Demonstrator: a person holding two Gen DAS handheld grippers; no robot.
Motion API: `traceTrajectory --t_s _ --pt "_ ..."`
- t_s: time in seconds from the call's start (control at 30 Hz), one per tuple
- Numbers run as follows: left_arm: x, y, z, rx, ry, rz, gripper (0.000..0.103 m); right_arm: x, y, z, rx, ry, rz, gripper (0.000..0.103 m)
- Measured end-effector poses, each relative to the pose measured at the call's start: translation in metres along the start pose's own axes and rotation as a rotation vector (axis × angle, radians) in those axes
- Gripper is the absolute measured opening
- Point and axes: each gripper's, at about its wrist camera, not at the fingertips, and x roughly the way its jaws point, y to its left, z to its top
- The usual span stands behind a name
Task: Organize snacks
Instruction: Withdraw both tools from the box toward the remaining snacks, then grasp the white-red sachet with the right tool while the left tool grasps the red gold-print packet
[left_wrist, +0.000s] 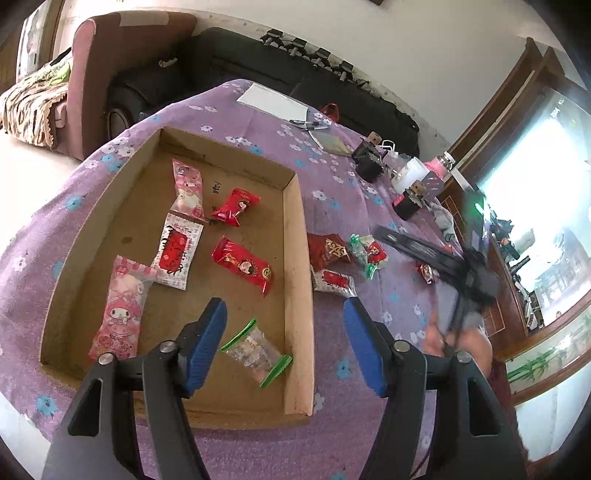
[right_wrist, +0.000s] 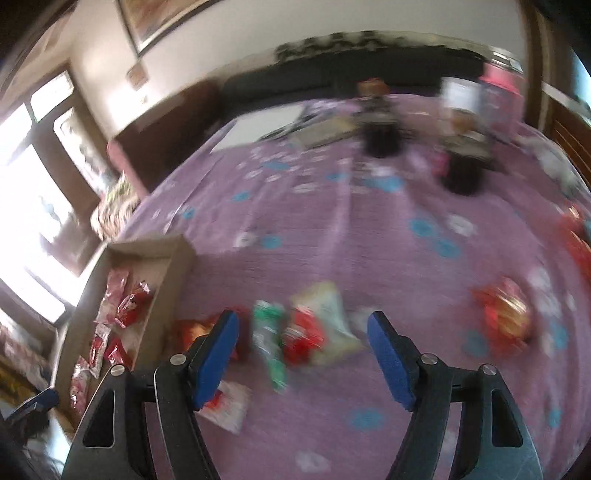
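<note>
A shallow cardboard box (left_wrist: 295, 280) lies on the purple cloth and holds several snack packets, among them a clear packet with green ends (left_wrist: 256, 352). My left gripper (left_wrist: 284, 314) is open and empty, hovering over the box's near right corner above that packet. More packets lie on the cloth right of the box: a dark red one (left_wrist: 328, 249), a white-and-red one (left_wrist: 334, 282) and a green-and-red one (left_wrist: 367, 253). My right gripper (right_wrist: 303, 325) is open and empty, just above the green-and-red packet (right_wrist: 295, 332). The right wrist view is blurred. The box also shows in it (right_wrist: 177, 258).
Another red packet (right_wrist: 506, 314) lies to the right on the cloth. At the table's far side are a white sheet (left_wrist: 273, 99), pens, a notebook (left_wrist: 330, 142), two black clamps (left_wrist: 369, 158) and bottles. A dark sofa stands behind the table.
</note>
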Motion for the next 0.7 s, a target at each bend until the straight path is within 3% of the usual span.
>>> traceTrajectory --t_s 0.27,0.33,0.57,0.7 --pt "-0.001 0.002 -0.004 0.011 0.005 0.013 0.065 0.059 0.055 0.002 -0.208 0.145 -0.125 0.073" --pt "-0.002 0.002 -0.004 0.013 0.007 0.010 0.065 0.055 0.055 -0.005 -0.228 0.155 -0.125 0.073" --pt "-0.006 -0.001 -0.004 0.036 -0.005 -0.023 0.065 0.004 0.015 -0.062 -0.309 0.260 -0.112 0.075" --pt "0.001 -0.014 -0.006 0.075 0.008 -0.062 0.065 -0.036 -0.039 -0.083 -0.203 0.237 -0.169 0.079"
